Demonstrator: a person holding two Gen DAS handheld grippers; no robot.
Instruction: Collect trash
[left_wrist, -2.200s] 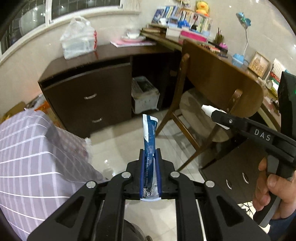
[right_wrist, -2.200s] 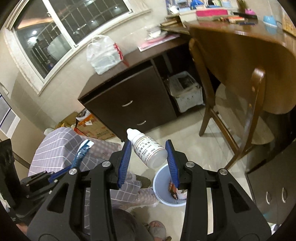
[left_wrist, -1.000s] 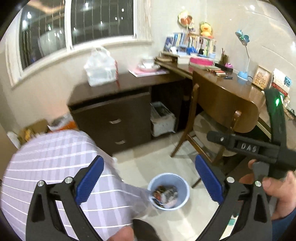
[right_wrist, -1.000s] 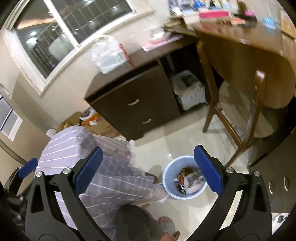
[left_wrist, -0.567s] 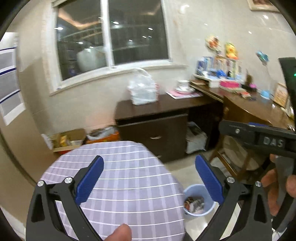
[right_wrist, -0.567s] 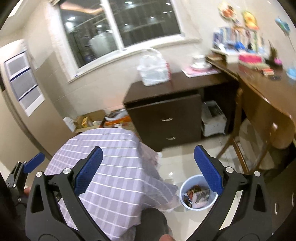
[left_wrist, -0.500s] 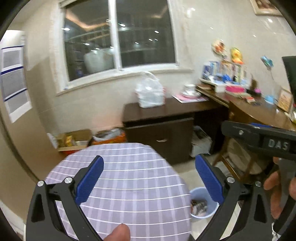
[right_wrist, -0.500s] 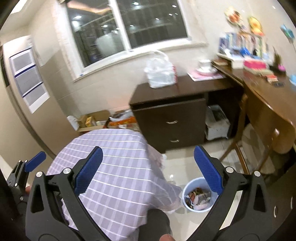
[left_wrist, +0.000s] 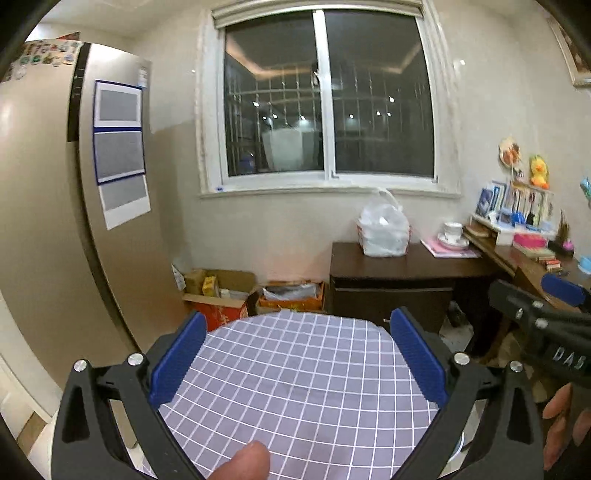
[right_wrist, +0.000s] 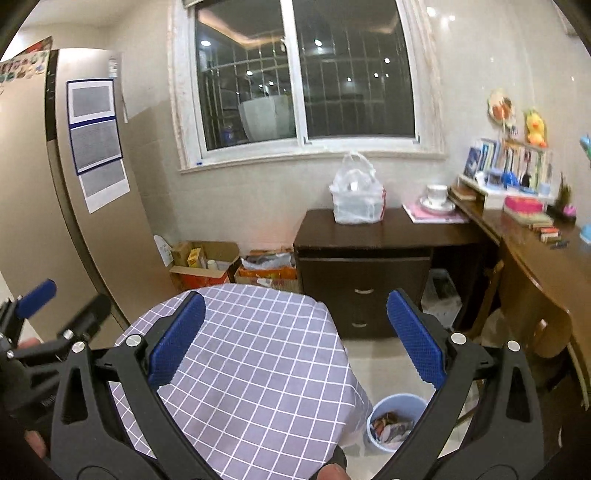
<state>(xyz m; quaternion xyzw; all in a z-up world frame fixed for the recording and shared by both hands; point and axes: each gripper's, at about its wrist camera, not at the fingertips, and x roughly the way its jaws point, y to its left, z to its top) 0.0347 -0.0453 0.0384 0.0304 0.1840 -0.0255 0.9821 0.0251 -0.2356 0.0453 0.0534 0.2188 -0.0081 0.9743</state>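
Trash sits in the blue bin (right_wrist: 397, 417) on the tile floor, low in the right wrist view, just right of the hanging edge of the checked tablecloth (right_wrist: 258, 369). Crumpled wrappers visible inside; individual items too small to tell apart.

Right gripper (right_wrist: 295, 341): jaws spread wide, nothing between the blue pads (right_wrist: 417, 341). Bin lies below and slightly inside the right pad, well apart from it.

Left gripper (left_wrist: 297, 358): also spread wide, empty. It hangs over the round table (left_wrist: 295, 387); cloth surface between the pads is bare. Only a sliver of the bin's rim shows at lower right behind the right finger, cannot tell more from that view.

Each gripper shows in the other's camera: right one at the right edge of the left view with fingers of a hand (left_wrist: 565, 421) on its handle, left one at the left edge of the right view.

Behind the table: dark drawer cabinet (right_wrist: 364, 269) with a white plastic bag (right_wrist: 356, 201) on top, cardboard boxes (right_wrist: 207, 262) on the floor, window (right_wrist: 299, 74), fridge (right_wrist: 48, 184) at left, wooden desk (right_wrist: 546, 254) at right.
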